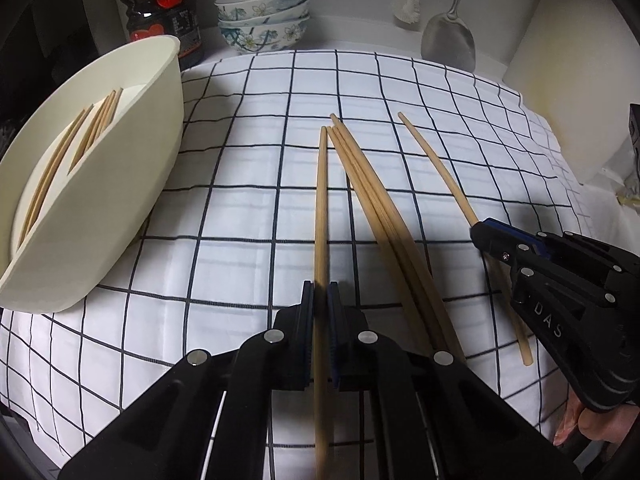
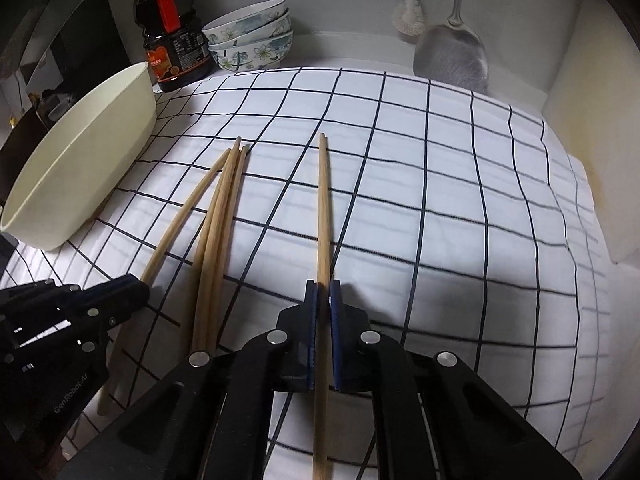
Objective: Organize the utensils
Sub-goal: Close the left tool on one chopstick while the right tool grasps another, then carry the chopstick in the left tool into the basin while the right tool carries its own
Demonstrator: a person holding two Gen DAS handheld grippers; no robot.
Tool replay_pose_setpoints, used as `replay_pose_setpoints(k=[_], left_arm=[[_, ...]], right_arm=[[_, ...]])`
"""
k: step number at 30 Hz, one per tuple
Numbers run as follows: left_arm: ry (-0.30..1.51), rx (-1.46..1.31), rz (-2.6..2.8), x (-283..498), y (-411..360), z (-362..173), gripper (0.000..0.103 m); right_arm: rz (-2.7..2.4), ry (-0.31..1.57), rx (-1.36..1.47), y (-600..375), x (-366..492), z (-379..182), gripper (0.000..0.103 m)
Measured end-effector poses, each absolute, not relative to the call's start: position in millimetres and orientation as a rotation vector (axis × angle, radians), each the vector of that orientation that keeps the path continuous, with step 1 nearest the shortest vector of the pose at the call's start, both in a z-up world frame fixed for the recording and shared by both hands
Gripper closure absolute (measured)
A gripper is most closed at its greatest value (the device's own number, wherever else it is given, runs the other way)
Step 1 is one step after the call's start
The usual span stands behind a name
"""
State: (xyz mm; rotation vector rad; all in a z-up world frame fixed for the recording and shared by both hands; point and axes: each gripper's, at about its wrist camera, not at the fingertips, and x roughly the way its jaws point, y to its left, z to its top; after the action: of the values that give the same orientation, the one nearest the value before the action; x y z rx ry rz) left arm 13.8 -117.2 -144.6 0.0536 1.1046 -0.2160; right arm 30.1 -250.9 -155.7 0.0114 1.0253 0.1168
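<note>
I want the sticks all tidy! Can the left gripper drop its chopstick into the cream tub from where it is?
Probably yes. The left gripper is shut on its chopstick, and the cream tub sits open-topped just beside it, with only bare checked cloth between them.

- The bottle loses its top at the frame's edge.
- The spatula handle runs out of view.
- The brush is blurred.

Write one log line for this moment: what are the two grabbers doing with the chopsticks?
left gripper: shut on one chopstick | right gripper: shut on another chopstick | three loose chopsticks on cloth | more in cream tub
</note>
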Motion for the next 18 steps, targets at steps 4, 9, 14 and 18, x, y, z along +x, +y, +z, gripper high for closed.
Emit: replay_pose_setpoints(k=[4, 9, 14, 18], left_arm=[[1.124, 0.068, -0.246, 7.1, -115.6, -140.6, 0.096], [1.096, 0.084, -0.283, 1.2, -109.5, -117.8, 0.096], [1.046, 0.085, -0.318, -0.4, -101.8, -86.6, 0.096], [1.004, 0.085, -0.345, -0.4, -91.3, -61.7, 0.096]], right_arm=[[0.105, 1.03, 0.066, -253.0, 18.6, -151.1, 0.097], [0.081, 1.022, 0.146, -256.2, 4.6, -137.8, 0.097], [0.057, 0.989, 0.191, -254.5, -6.7, -113.8, 0.097], [0.062, 0.954, 0.216, -247.9, -11.1, -92.9, 0.097]])
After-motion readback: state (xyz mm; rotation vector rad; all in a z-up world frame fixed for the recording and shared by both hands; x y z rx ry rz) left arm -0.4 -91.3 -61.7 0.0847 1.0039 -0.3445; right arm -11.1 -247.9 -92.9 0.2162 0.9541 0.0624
